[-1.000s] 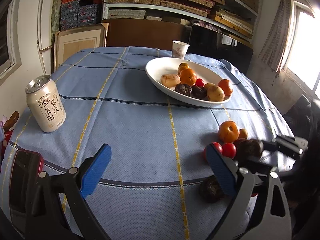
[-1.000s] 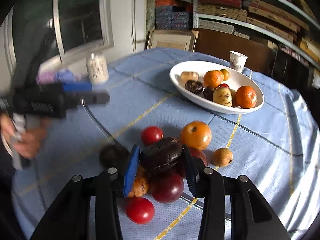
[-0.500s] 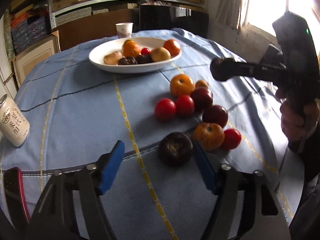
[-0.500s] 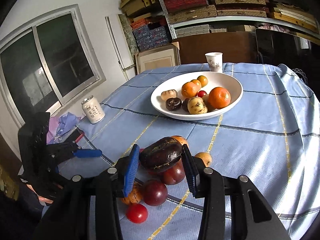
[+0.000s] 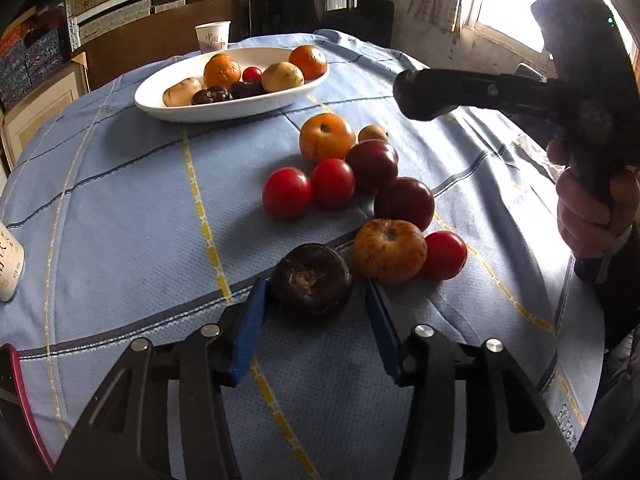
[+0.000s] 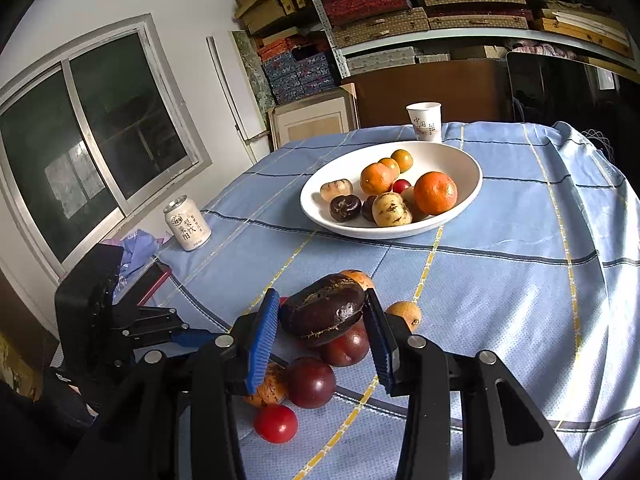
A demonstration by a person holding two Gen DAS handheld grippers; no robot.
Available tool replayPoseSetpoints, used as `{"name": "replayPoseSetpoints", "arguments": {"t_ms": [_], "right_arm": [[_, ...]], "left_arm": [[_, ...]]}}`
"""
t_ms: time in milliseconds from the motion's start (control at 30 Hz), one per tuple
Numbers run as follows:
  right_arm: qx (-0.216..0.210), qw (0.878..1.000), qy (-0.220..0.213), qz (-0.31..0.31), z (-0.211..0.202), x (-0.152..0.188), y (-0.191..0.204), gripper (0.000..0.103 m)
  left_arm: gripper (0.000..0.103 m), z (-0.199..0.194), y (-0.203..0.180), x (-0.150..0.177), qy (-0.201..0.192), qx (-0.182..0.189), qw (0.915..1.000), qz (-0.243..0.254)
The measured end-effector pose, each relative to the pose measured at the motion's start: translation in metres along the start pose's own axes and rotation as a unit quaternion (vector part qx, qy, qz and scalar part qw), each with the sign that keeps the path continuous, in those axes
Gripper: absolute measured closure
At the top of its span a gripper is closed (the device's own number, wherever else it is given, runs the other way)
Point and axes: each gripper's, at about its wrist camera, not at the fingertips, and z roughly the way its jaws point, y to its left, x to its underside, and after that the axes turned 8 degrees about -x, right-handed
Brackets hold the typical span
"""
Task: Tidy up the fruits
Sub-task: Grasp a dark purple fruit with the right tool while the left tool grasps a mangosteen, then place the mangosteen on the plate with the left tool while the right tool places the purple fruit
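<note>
Blue checked cloth (image 5: 120, 208) covers the table, and loose fruit lies in a cluster at the centre and lower right of the left wrist view. At the bottom centre of that view the left gripper (image 5: 314, 312) has just been closing around a dark round fruit (image 5: 311, 280) that sits on the cloth; its left blue pad looks to be against the fruit, while a narrow gap shows at the right pad, so the tongs are not yet pinching it. Just right of this fruit lie an orange-streaked fruit (image 5: 389, 250) and a red tomato (image 5: 445, 255). Above them are two dark red plums (image 5: 405, 203), two more tomatoes (image 5: 287, 193) and an orange (image 5: 326, 137).

In the right wrist view the right gripper (image 6: 320, 322), at the lower centre, pinches a dark oval fruit (image 6: 322, 315) between its blue pads and holds it lifted above the cluster. In the left wrist view this tool reaches in from the right edge, gripped by a hand (image 5: 588, 216).

A white dish (image 6: 440, 224) with oranges, dark fruit and pale fruit sits above the middle of the right wrist view, a paper cup (image 6: 425, 121) behind it. A drink can (image 6: 187, 222) stands at the centre left.
</note>
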Motion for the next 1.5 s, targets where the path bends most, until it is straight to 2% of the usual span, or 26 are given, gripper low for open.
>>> {"name": "replayPoseSetpoints", "arguments": {"t_ms": [267, 433, 700, 800, 967, 1067, 1167, 1367, 1433, 1467, 1500], "right_arm": [[0.004, 1.0, 0.002, -0.002, 0.0, 0.0, 0.0, 0.06], [0.012, 1.0, 0.002, -0.004, 0.001, 0.001, -0.002, 0.06], [0.005, 1.0, 0.004, 0.0, 0.003, -0.009, -0.004, 0.06], [0.01, 1.0, 0.004, -0.005, 0.007, -0.026, -0.006, 0.06], [0.019, 1.0, -0.011, 0.015, 0.031, -0.071, -0.025, 0.06], [0.042, 0.999, -0.015, 0.015, 0.056, -0.092, -0.036, 0.06], [0.048, 0.998, -0.001, 0.029, 0.084, -0.108, -0.051, 0.06], [0.048, 0.998, 0.02, 0.047, 0.119, -0.119, -0.072, 0.059], [0.038, 0.998, 0.019, 0.054, 0.122, -0.121, -0.075, 0.059], [0.035, 0.998, 0.018, 0.057, 0.122, -0.123, -0.075, 0.059], [0.031, 0.998, 0.014, 0.059, 0.117, -0.126, -0.073, 0.059]], "left_arm": [[0.061, 0.003, 0.001, -0.002, 0.002, -0.005, 1.0, -0.008], [0.062, 0.001, 0.002, -0.002, -0.001, -0.009, 0.9999, -0.009], [0.062, -0.025, 0.025, -0.016, -0.038, 0.002, 0.998, -0.051], [0.062, -0.04, 0.039, -0.04, -0.058, -0.01, 0.9967, -0.055], [0.062, -0.04, 0.074, -0.107, -0.081, -0.041, 0.992, -0.087], [0.062, -0.018, 0.097, -0.151, -0.081, -0.061, 0.9884, -0.113], [0.062, 0.013, 0.117, -0.184, -0.061, -0.063, 0.9877, -0.129], [0.062, 0.068, 0.138, -0.214, -0.026, -0.093, 0.9851, -0.142], [0.055, 0.078, 0.141, -0.217, -0.016, -0.091, 0.9839, -0.153], [0.038, 0.079, 0.142, -0.22, -0.018, -0.086, 0.9831, -0.16], [0.029, 0.076, 0.143, -0.221, -0.024, -0.087, 0.982, -0.166]]}}
